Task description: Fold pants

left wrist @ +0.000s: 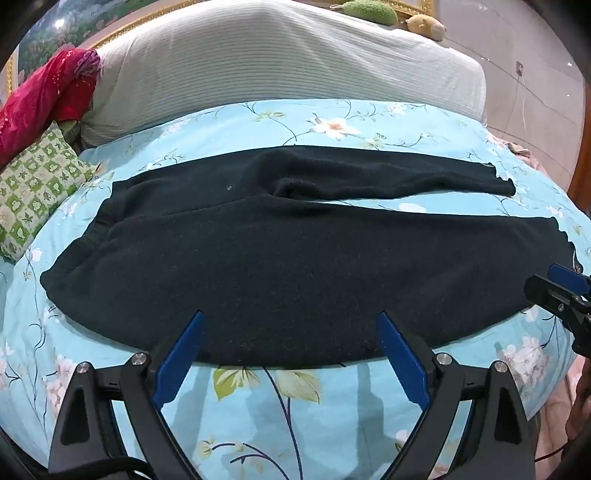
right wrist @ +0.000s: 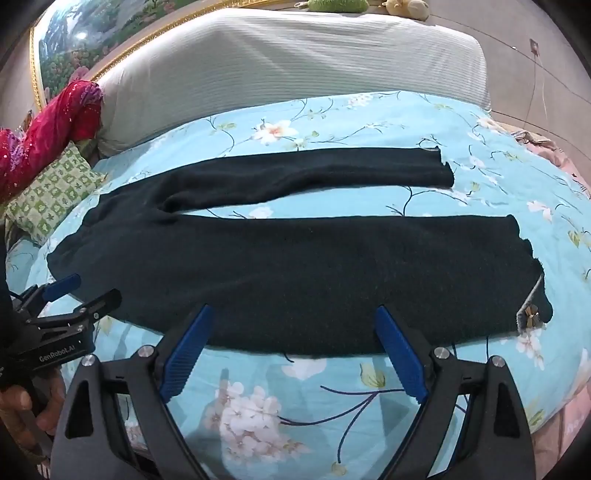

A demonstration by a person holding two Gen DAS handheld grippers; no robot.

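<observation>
Black pants (left wrist: 288,266) lie flat across a blue flowered bedspread (left wrist: 295,406), waistband to the left and both legs running right. The far leg (right wrist: 314,173) and near leg (right wrist: 332,266) are slightly parted. My left gripper (left wrist: 291,317) is open at the near edge of the pants' seat, with nothing between its blue pads (left wrist: 177,365). My right gripper (right wrist: 293,310) is open at the near edge of the near leg, also holding nothing. Each gripper shows in the other's view: the right gripper (left wrist: 541,277) by the leg hem, the left gripper (right wrist: 98,286) by the waistband.
A grey striped bolster (left wrist: 280,62) lies across the head of the bed. Red fabric (left wrist: 44,96) and a green checked cushion (left wrist: 37,184) sit at the far left. Plush toys (left wrist: 424,24) rest behind the bolster. A hand (right wrist: 22,406) holds the left gripper. Floor lies beyond the bed's right edge.
</observation>
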